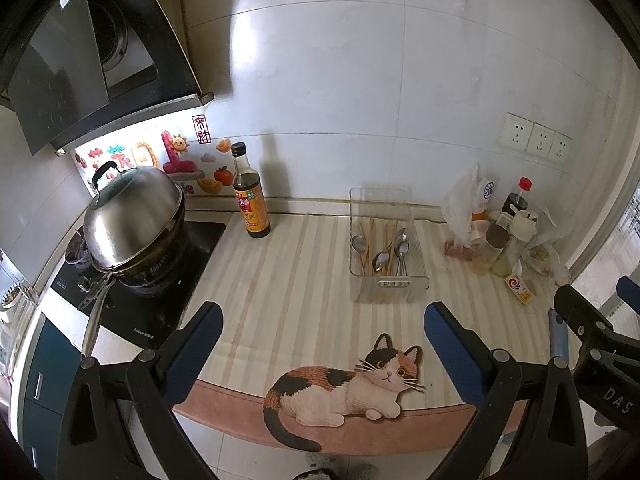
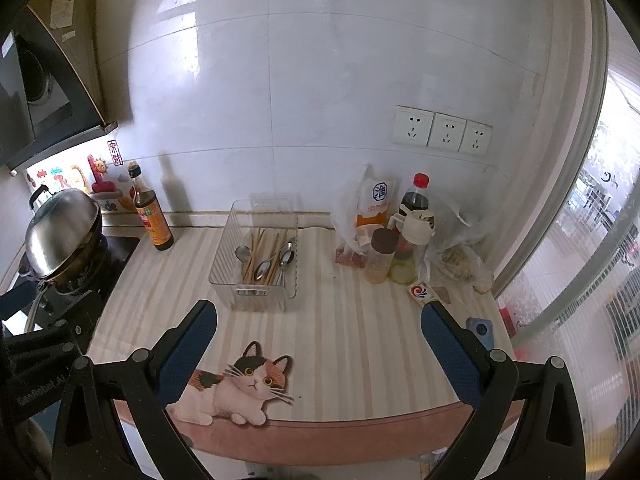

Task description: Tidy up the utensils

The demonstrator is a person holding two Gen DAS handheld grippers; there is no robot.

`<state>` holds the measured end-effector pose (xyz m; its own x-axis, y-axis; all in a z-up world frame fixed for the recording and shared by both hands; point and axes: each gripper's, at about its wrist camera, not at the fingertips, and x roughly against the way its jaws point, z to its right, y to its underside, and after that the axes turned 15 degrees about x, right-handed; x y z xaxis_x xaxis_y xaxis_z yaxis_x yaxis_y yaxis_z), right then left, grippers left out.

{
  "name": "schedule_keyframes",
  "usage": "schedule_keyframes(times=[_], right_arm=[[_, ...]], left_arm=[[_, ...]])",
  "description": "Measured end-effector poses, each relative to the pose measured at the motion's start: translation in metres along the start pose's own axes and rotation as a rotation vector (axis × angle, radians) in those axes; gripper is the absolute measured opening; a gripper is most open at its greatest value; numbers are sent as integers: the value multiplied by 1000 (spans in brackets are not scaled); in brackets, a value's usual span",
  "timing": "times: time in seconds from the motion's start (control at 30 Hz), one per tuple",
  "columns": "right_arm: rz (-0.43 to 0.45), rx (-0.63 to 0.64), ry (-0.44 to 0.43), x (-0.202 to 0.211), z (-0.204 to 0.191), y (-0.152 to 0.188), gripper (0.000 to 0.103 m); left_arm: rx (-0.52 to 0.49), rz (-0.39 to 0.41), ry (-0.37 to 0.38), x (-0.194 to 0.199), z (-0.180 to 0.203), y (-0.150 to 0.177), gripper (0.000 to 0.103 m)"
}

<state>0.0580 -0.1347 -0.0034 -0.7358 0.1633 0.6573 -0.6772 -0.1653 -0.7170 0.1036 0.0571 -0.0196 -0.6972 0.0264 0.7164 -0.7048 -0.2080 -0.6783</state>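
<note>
Both grippers hover over the striped mat (image 2: 352, 340) with jaws wide and nothing held: the left gripper (image 1: 320, 344) and the right gripper (image 2: 320, 340); the spoons (image 1: 394, 252) and chopsticks (image 2: 260, 256) lie together in the clear bin (image 2: 256, 272) near the wall; a sauce bottle (image 1: 250, 196) stands left of it, jars and bags (image 2: 400, 240) right; a lidded wok (image 1: 136, 224) sits on the stove.

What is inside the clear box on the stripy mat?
The clear box holds metal spoons and wooden chopsticks, piled together. Their lower ends are covered by the pile, so they cannot be counted.
</note>
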Motion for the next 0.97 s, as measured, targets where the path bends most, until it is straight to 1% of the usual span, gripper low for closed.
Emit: schedule_keyframes(times=[0.97], right_arm=[[5,11,-11,-7,3,-4,103]], left_arm=[[2,6,-5,-3,-1,-8,103]])
